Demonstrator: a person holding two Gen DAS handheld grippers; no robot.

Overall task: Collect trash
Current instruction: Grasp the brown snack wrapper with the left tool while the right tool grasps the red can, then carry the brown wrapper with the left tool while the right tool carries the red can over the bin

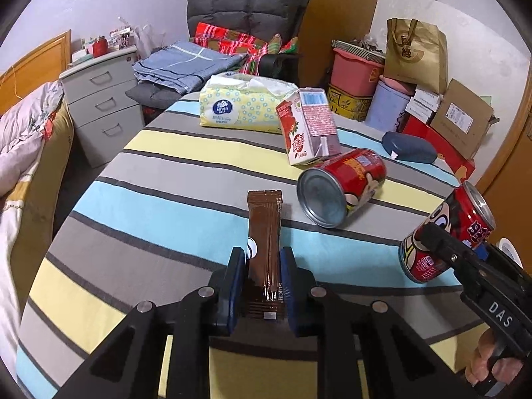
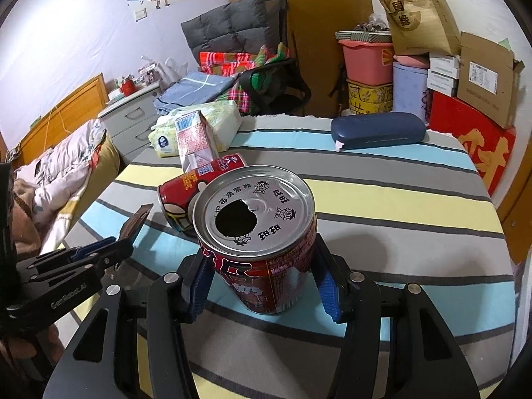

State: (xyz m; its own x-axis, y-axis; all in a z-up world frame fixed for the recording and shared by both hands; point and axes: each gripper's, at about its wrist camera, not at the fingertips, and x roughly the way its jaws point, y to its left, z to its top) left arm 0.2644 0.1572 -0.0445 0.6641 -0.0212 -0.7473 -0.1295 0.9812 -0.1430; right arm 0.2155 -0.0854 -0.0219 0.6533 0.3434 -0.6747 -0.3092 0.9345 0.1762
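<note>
My left gripper (image 1: 264, 259) is shut on a brown sachet wrapper (image 1: 265, 229), which sticks out forward above the striped tablecloth (image 1: 159, 206). In the right wrist view the same wrapper (image 2: 137, 221) shows at the left, in the left gripper (image 2: 124, 242). My right gripper (image 2: 262, 279) is shut on an opened red drink can (image 2: 256, 229), upright with its holed lid toward the camera; the left wrist view has this can (image 1: 445, 229) at the right edge. A second red can (image 1: 342, 186) lies on its side mid-table. A red-and-white drink carton (image 1: 307, 126) stands behind it.
A tissue pack (image 1: 239, 103) lies at the table's far side and a dark blue glasses case (image 2: 379, 129) at the far right. Beyond are a grey drawer unit (image 1: 103, 106), a bed (image 1: 23, 153), a padded chair (image 1: 246, 10), and stacked boxes and bags (image 2: 432, 66).
</note>
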